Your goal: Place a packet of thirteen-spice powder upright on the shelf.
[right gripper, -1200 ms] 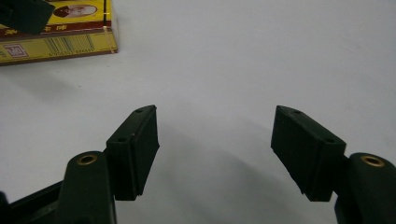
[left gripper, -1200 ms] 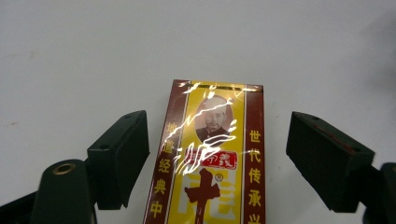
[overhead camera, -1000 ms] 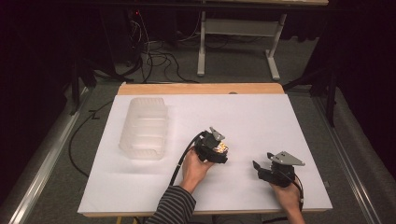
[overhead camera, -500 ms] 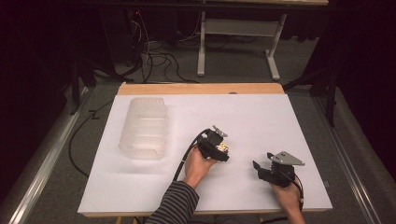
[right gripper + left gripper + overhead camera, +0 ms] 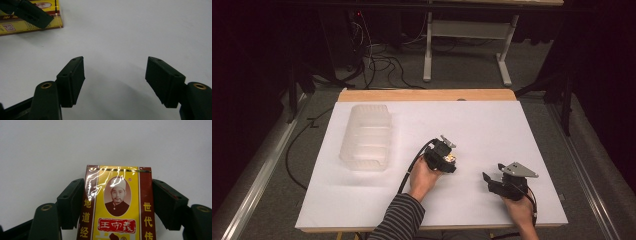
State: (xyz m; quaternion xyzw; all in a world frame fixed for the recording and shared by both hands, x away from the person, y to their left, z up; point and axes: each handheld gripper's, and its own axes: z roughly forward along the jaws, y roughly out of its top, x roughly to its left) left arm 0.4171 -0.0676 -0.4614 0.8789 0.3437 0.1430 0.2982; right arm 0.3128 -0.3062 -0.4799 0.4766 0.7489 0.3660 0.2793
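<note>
Yellow and dark red, the small printed packet (image 5: pixel 117 207) sits between the two black jaws of the left gripper (image 5: pixel 117 202), which press on its long sides; its glossy wrap carries a round portrait, a red label and columns of gold characters. In the high view the left gripper (image 5: pixel 443 156) is held just right of the middle of the white tabletop (image 5: pixel 492 125), with the packet (image 5: pixel 452 159) showing as a small bright patch at its tip, pointing to the right. The person's left hand (image 5: pixel 424 176) grips it from the near side, a striped sleeve (image 5: pixel 399 222) behind it.

To the right and a little nearer, the right gripper (image 5: pixel 493 181) is held low over the tabletop in the right hand (image 5: pixel 518 207), a grey three-cornered plate on top of it. Its jaws stand wide apart with only bare white surface between them, as the right gripper view (image 5: pixel 115 82) shows; the packet (image 5: pixel 32 23) and one jaw of the other gripper lie at the far left corner of that view, well apart from the right gripper.

On the left side of the tabletop, a clear plastic container (image 5: pixel 367 136) rests on the surface, apart from both grippers. A strip of bare wood runs along the far edge of the tabletop.
</note>
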